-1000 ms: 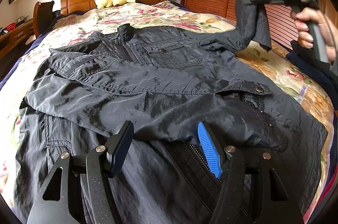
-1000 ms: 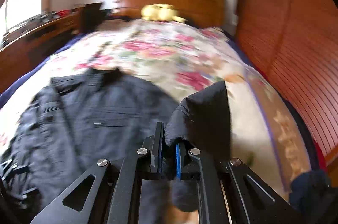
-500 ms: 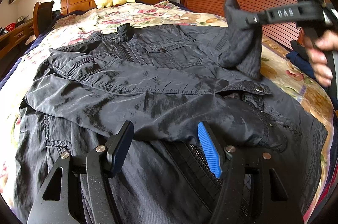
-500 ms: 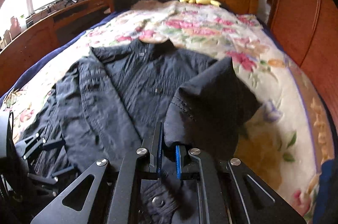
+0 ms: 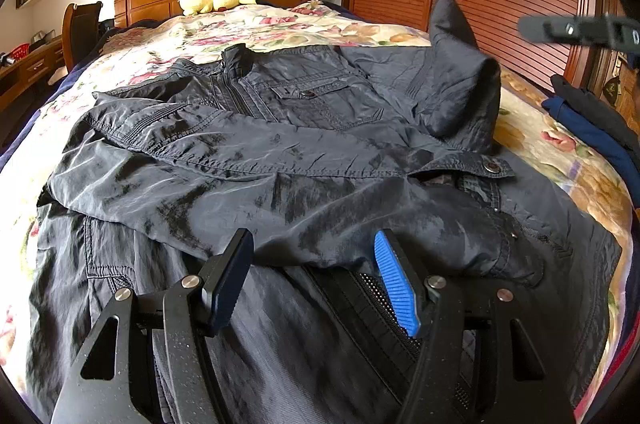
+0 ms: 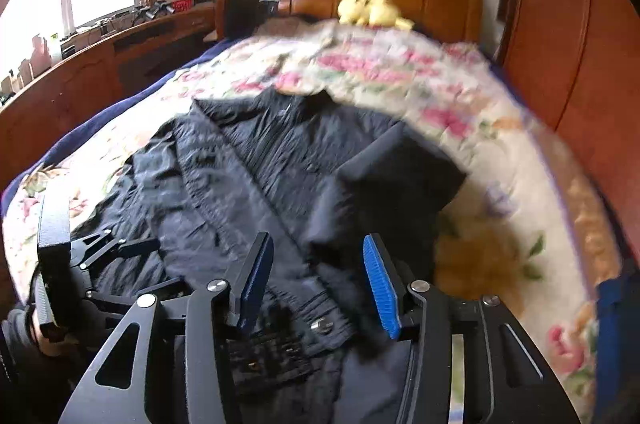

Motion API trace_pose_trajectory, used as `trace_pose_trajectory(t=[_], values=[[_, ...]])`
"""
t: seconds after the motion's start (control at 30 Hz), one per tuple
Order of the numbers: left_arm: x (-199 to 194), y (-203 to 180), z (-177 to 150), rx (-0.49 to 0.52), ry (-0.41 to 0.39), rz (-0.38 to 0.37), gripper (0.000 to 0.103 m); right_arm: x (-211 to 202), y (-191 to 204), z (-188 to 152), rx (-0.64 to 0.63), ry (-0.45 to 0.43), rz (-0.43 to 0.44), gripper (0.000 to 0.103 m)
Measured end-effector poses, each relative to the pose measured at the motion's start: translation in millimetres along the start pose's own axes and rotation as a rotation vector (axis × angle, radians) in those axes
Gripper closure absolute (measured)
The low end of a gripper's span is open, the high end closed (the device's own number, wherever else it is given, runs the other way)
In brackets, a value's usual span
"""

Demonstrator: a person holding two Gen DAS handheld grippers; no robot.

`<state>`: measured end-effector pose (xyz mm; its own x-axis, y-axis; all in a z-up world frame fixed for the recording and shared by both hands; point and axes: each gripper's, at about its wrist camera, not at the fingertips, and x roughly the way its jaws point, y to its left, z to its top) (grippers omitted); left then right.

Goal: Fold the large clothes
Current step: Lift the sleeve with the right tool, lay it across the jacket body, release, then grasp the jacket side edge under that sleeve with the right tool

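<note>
Lying spread on the bed (image 5: 568, 160), the jacket (image 5: 280, 152) fills the space ahead of both claws. The left claw (image 5: 316, 284) hovers with jaws apart over the hem, nothing pinched. The right claw (image 6: 316, 288) is opening, its jaws clear of the cloth; the folded-in sleeve (image 6: 400, 172) stands bunched at its 1 o'clock, just beyond the blue pad (image 6: 380, 288).
</note>
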<state>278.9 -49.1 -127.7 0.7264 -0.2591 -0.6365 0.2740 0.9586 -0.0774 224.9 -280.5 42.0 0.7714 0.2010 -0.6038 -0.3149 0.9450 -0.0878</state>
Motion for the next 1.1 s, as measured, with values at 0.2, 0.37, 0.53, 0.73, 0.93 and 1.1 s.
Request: trace_pose_trajectory(t=[0.2, 0.37, 0.53, 0.73, 0.93, 1.1], values=[[0, -1, 0, 0.0, -0.001, 0.0, 0.039, 13, -29, -7, 0.038, -0.002, -0.066, 0.04], [-7, 4, 2, -0.014, -0.02, -0.013, 0.039, 70, -48, -22, 0.081, 0.13, -0.023, 0.04], [-29, 11, 4, -0.002, -0.056, -0.015, 0.039, 118, -60, -24, 0.143, 0.218, -0.005, 0.039], [-44, 22, 1, -0.007, -0.061, -0.018, 0.039, 166, -59, -24, 0.184, 0.29, 0.009, 0.039], [-47, 31, 1, -0.018, -0.046, -0.027, 0.039, 174, -41, -22, 0.074, 0.31, -0.012, 0.059], [-52, 37, 2, -0.021, -0.049, -0.017, 0.039, 161, -20, -12, -0.044, 0.297, -0.044, 0.084]])
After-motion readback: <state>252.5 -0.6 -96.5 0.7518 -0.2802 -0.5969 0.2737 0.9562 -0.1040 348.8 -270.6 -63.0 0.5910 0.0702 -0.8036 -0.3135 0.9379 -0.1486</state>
